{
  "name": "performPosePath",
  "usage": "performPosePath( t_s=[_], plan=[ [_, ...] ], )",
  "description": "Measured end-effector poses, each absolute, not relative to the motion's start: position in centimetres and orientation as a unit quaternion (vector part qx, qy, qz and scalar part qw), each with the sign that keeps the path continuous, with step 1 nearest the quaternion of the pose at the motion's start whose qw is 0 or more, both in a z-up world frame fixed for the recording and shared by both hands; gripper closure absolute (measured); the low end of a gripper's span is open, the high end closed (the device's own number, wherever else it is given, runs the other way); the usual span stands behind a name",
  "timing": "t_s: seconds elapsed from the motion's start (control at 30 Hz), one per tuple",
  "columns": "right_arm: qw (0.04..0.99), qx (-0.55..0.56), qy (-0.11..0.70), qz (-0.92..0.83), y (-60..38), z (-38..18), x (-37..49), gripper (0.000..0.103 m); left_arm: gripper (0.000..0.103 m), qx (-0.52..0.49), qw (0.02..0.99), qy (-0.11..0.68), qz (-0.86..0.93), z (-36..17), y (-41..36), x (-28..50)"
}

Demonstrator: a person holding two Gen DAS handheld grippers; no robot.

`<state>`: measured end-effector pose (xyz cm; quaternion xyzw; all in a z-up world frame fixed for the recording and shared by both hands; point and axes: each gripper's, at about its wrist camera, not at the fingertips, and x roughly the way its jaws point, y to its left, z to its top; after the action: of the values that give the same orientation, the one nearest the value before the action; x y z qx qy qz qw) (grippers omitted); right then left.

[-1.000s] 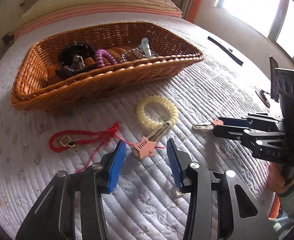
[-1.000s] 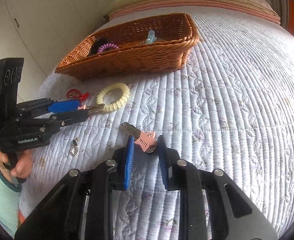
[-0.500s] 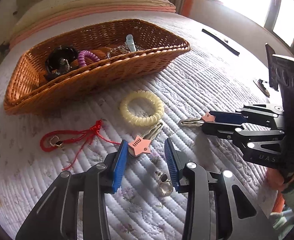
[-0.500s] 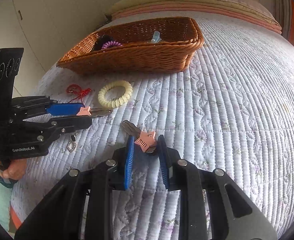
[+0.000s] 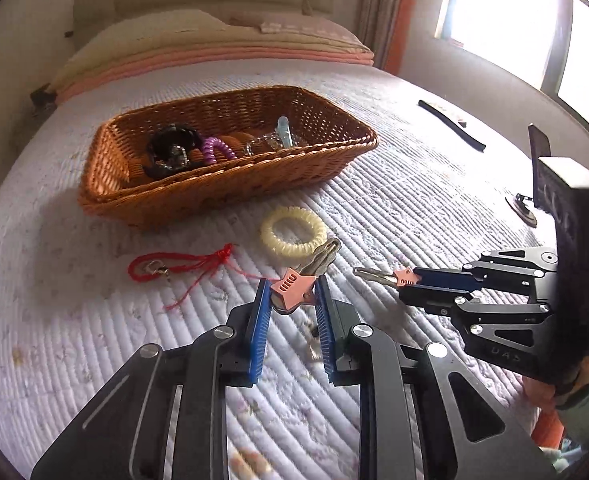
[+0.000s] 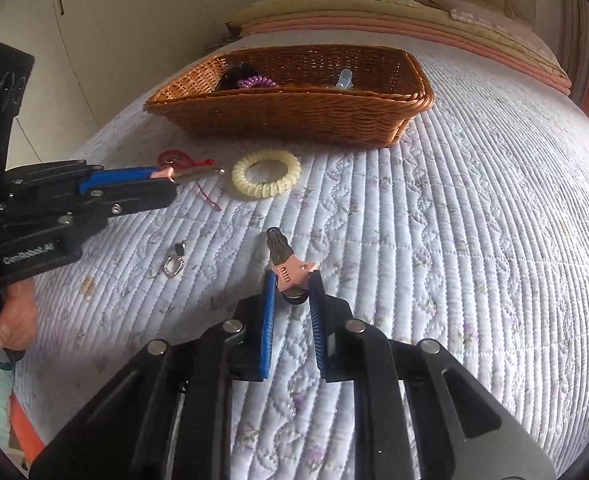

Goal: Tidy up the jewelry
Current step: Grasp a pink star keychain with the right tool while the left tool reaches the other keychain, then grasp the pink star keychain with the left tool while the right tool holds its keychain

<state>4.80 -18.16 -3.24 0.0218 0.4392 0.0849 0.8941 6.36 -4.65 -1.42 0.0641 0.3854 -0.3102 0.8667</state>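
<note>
Quilted bed [image 5: 414,200], wicker basket [image 5: 230,184] near the pillows.
We log in the basket: purple coil [image 5: 214,148], black clip [image 5: 170,148]. Our left gripper [image 5: 292,294] and right gripper [image 6: 292,282] each clamp a pink-headed clip; yellow coil [image 5: 292,232], red cord [image 5: 174,266] lie loose.

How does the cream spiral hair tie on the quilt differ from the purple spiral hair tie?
The cream spiral hair tie lies flat on the quilt, outside the brown wicker basket, its whole ring visible. The purple spiral hair tie sits inside the basket, partly hidden, beside a black hair accessory. It also looks thinner. Both are coiled plastic rings.
</note>
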Motion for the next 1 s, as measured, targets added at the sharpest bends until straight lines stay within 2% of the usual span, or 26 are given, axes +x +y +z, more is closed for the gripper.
performPosePath(
  t_s=[0.27,0.4,0.43,0.47,0.53,0.57,0.7,0.87,1.0],
  plan=[
    [0.88,0.068,0.459,0.095,-17.5,-3.8,1.8,0.088,0.082,0.05,0.89,0.431,-0.142,-4.3,1.1,1.7],
    [0.878,0.062,0.465,0.101,-16.6,-3.8,1.2,0.088,0.082,0.025,0.889,0.436,-0.137,-4.8,1.9,0.7],
    [0.876,0.062,0.466,0.106,-16.6,-3.9,0.9,0.088,0.077,0.023,0.887,0.439,-0.142,-4.6,1.5,0.5],
    [0.874,0.06,0.468,0.112,-16.6,-3.9,0.7,0.087,0.066,0.018,0.884,0.443,-0.15,-4.5,1.5,0.2],
    [0.873,0.056,0.47,0.119,-16.7,-3.9,0.1,0.086,0.054,0.011,0.878,0.444,-0.177,-4.4,1.2,-0.8],
    [0.873,0.057,0.47,0.121,-16.9,-3.9,-0.1,0.086,0.053,0.011,0.877,0.444,-0.185,-4.5,1.0,-1.1],
    [0.872,0.066,0.467,0.13,-17.2,-4.1,-0.1,0.082,0.053,0.006,0.87,0.445,-0.212,-4.5,1.3,-2.6],
    [0.88,0.036,0.457,0.123,-16.0,-3.9,0.3,0.069,0.053,-0.013,0.887,0.424,-0.182,-3.7,4.2,-1.3],
    [0.883,0.02,0.453,0.119,-15.6,-4.0,0.5,0.067,0.053,0.005,0.873,0.437,-0.218,-4.3,4.1,1.0]
  ],
)
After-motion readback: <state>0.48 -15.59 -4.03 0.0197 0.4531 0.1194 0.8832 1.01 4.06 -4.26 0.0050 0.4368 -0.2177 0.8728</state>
